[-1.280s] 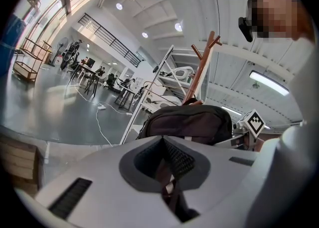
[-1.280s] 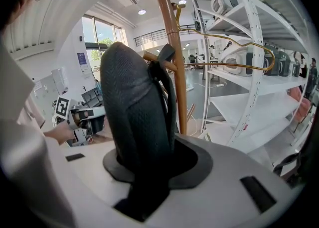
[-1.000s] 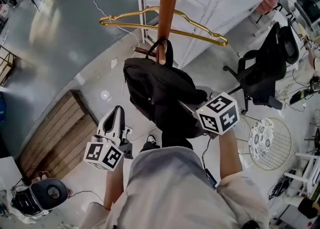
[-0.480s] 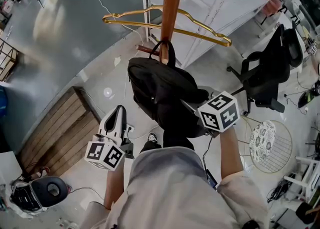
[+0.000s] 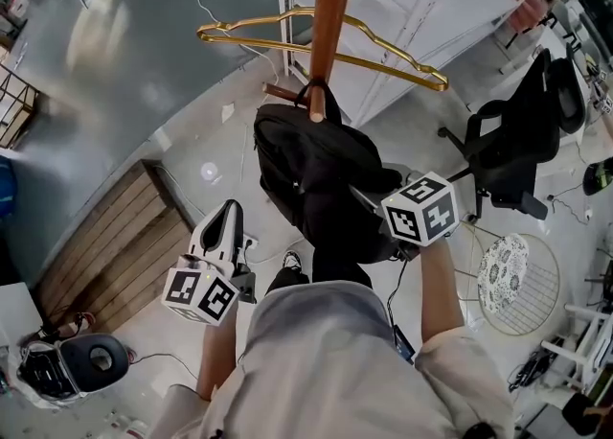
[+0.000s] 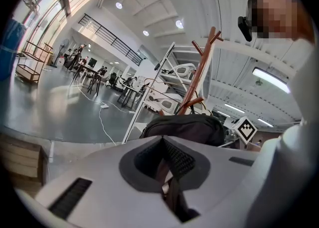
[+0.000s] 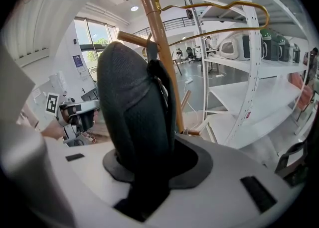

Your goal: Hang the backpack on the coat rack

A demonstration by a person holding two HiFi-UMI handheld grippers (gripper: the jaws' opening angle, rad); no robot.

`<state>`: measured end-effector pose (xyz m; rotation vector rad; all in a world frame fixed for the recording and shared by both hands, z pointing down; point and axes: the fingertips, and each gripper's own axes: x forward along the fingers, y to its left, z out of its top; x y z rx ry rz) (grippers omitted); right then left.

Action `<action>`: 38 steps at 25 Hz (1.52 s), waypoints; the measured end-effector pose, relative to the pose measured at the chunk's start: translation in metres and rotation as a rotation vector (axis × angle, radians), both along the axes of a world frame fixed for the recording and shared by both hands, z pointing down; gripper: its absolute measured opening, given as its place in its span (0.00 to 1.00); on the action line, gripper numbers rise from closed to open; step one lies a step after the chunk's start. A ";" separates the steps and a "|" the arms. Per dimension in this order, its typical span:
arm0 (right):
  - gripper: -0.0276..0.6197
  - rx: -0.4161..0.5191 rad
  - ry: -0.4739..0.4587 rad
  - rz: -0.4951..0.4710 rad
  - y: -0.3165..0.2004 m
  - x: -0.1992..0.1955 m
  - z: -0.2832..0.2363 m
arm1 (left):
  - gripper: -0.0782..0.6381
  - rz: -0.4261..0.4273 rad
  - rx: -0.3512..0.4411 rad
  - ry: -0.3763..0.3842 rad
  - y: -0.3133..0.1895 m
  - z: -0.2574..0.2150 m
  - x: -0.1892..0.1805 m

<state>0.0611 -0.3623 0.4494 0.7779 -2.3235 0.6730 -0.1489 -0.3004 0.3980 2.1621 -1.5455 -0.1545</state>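
shirt [image 5: 335,360]: filled the bottom of the head view, a forearm reaching forward on each side.
left gripper [image 6: 165,167]: clenched, jaws pressed together; held low at the left, well apart from the backpack [image 5: 316,173], pointing roughly level toward it.
right gripper [image 7: 149,172]: grasped the backpack's lower end, black fabric pinched between the two jaws; tilted downward at the bag's right underside.
backpack: hung black and slumped just beyond the right gripper, its bulk rising out of the jaws in the right gripper view, its bottom touching the pads.
top loop [image 5: 316,94]: sat at the far, upper end of the bag, hooked at a peg [image 5: 281,95], tight against the pole.
coat rack [image 5: 330,6]: stood as a brown wooden pole directly behind the bag, on the side away from the right gripper.
hanger [image 5: 383,56]: gold wire, hung higher on the pole, above the bag and clear of it.
shelving [image 5: 412,6]: white, stood beyond the rack.
office chair [image 5: 512,145]: black, stood well to the right on the pale floor.
wooden platform [image 5: 110,250]: lay on the floor to the left, past the left gripper.
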 end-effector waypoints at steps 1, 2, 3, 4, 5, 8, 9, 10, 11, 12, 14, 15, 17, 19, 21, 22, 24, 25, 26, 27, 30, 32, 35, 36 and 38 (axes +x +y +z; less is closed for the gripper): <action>0.25 -0.001 -0.002 0.003 -0.001 0.000 0.001 | 0.11 -0.002 0.000 0.004 -0.001 0.000 -0.001; 0.25 -0.001 -0.005 0.005 -0.003 0.000 0.002 | 0.11 -0.005 -0.002 0.007 -0.001 0.000 -0.001; 0.25 -0.001 -0.008 0.006 -0.004 0.000 0.004 | 0.11 -0.007 -0.005 0.009 -0.002 -0.001 -0.001; 0.25 -0.001 -0.011 0.007 -0.004 0.001 0.006 | 0.11 -0.007 -0.004 0.009 -0.002 -0.001 0.000; 0.25 0.001 -0.012 0.008 -0.006 0.002 0.008 | 0.11 -0.005 0.000 0.008 -0.002 0.000 0.001; 0.25 0.014 -0.005 0.010 -0.009 0.005 0.011 | 0.11 -0.002 -0.004 0.008 -0.001 0.001 0.003; 0.25 0.019 -0.001 0.011 -0.009 0.005 0.012 | 0.11 -0.007 -0.008 0.012 0.000 0.001 0.002; 0.26 0.025 0.002 0.013 -0.010 0.005 0.013 | 0.11 -0.011 -0.010 0.017 0.001 0.001 0.001; 0.26 0.033 0.006 0.014 -0.010 0.006 0.013 | 0.11 -0.014 -0.011 0.019 0.002 0.001 -0.001; 0.26 0.042 0.011 0.015 -0.011 0.007 0.014 | 0.11 -0.013 -0.013 0.017 0.004 0.001 -0.001; 0.27 0.061 0.020 0.013 -0.013 0.009 0.016 | 0.11 -0.007 -0.020 0.008 0.007 0.003 -0.001; 0.28 0.071 0.026 0.009 -0.014 0.010 0.017 | 0.11 -0.006 -0.022 0.008 0.008 0.004 -0.002; 0.29 0.093 0.041 -0.002 -0.016 0.013 0.018 | 0.11 -0.011 -0.028 0.014 0.011 0.006 -0.004; 0.31 0.114 0.059 -0.017 -0.017 0.016 0.020 | 0.11 -0.013 -0.026 0.021 0.014 0.008 -0.005; 0.33 0.129 0.078 -0.022 -0.018 0.020 0.022 | 0.11 -0.006 -0.015 0.025 0.017 0.010 -0.003; 0.34 0.137 0.088 -0.020 -0.019 0.023 0.022 | 0.11 -0.001 -0.013 0.025 0.018 0.011 -0.002; 0.37 0.154 0.110 -0.010 -0.022 0.029 0.022 | 0.11 0.005 -0.017 0.023 0.021 0.010 -0.001; 0.38 0.160 0.120 -0.004 -0.022 0.031 0.021 | 0.11 0.007 -0.019 0.024 0.022 0.010 0.000; 0.38 0.166 0.131 0.002 -0.022 0.034 0.020 | 0.11 0.009 -0.018 0.025 0.024 0.010 -0.001; 0.38 0.173 0.141 0.008 -0.022 0.036 0.019 | 0.11 0.010 -0.016 0.026 0.025 0.010 -0.001; 0.38 0.193 0.158 0.025 -0.021 0.044 0.014 | 0.11 0.018 -0.014 0.028 0.028 0.010 0.000; 0.38 0.202 0.155 0.041 -0.020 0.049 0.009 | 0.11 0.025 -0.015 0.030 0.029 0.011 0.001; 0.38 0.216 0.165 0.056 -0.017 0.056 0.006 | 0.11 0.032 -0.022 0.029 0.032 0.012 0.004; 0.38 0.220 0.175 0.058 -0.015 0.058 0.005 | 0.11 0.034 -0.027 0.027 0.032 0.012 0.006; 0.38 0.234 0.211 0.057 -0.012 0.062 0.003 | 0.11 0.040 -0.028 0.026 0.032 0.013 0.009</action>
